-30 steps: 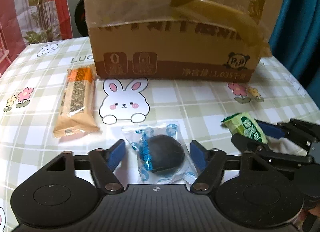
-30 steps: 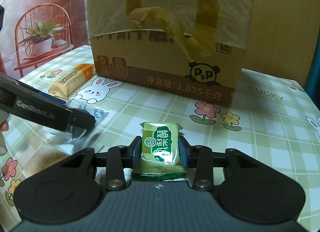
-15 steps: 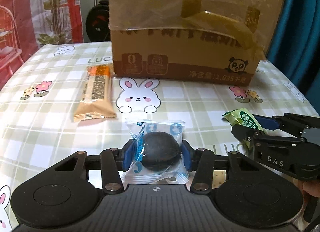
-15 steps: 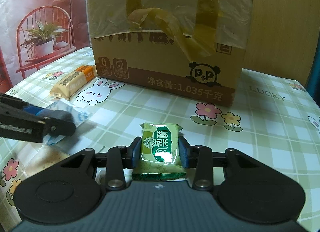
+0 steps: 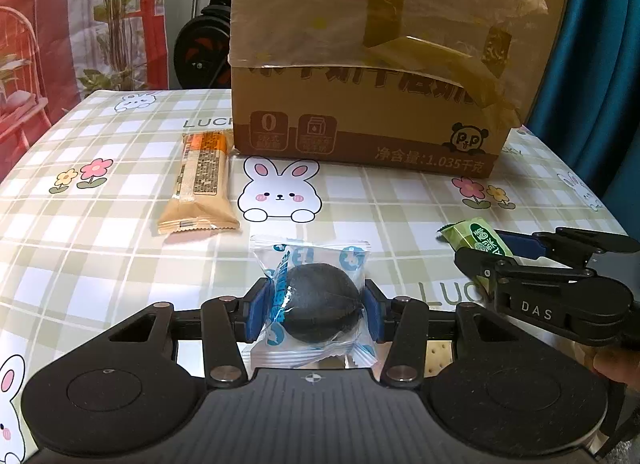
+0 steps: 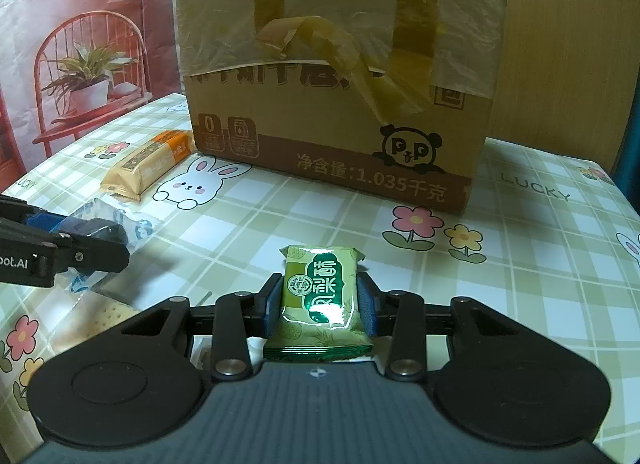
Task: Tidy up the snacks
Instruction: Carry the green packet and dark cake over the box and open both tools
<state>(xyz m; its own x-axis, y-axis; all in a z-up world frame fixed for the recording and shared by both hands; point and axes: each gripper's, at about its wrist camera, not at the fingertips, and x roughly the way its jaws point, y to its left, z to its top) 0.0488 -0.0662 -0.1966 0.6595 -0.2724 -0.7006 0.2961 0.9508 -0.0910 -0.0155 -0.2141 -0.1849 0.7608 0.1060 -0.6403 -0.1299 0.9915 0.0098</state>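
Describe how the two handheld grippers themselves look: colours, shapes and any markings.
Both are matte black plastic. The left gripper has a ribbed body, two round discs, angled link arms with silver pivot pins, and blue-padded fingers. The right gripper is built the same way. From the side, the right one shows white "DAS" lettering, the left one white lettering ending "ot.AI". No cables or sleeves are visible.

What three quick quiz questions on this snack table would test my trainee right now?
1. What does the left gripper clamp?
2. True or false: the right gripper holds the green packet.
3. Which snack lies loose beside the cardboard box?

Key:
1. The clear packet with a dark round snack.
2. True.
3. The orange bar, on the tablecloth.
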